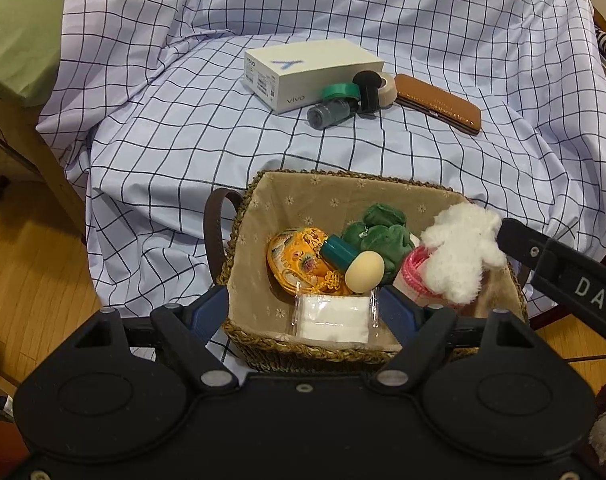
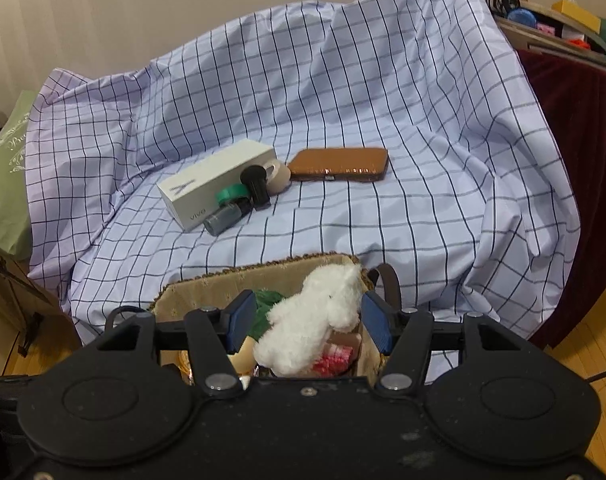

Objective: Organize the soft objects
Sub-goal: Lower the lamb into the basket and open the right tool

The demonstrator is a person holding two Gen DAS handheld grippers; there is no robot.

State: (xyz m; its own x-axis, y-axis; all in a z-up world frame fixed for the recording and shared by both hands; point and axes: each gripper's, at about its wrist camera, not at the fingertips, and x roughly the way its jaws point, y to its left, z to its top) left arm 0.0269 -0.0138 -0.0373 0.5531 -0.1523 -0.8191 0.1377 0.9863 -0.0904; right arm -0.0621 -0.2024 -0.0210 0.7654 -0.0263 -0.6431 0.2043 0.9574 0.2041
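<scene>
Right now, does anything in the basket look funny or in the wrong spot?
Yes. The fluffy white plush toy isn't tucked in: it sticks up over the right rim of the woven lined basket, propped on a pink ribbed roll. The other things lie lower inside.

White plush toy (image 2: 307,320) over lined basket (image 1: 343,196).

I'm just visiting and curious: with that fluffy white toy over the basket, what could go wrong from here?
The white plush toy sits at the basket rim's right edge, so it might tumble outside onto the checked cloth. The right gripper pads don't clearly press it. The basket is crowded: the toy could settle on the pink item or nudge the cream egg-shaped thing.
</scene>
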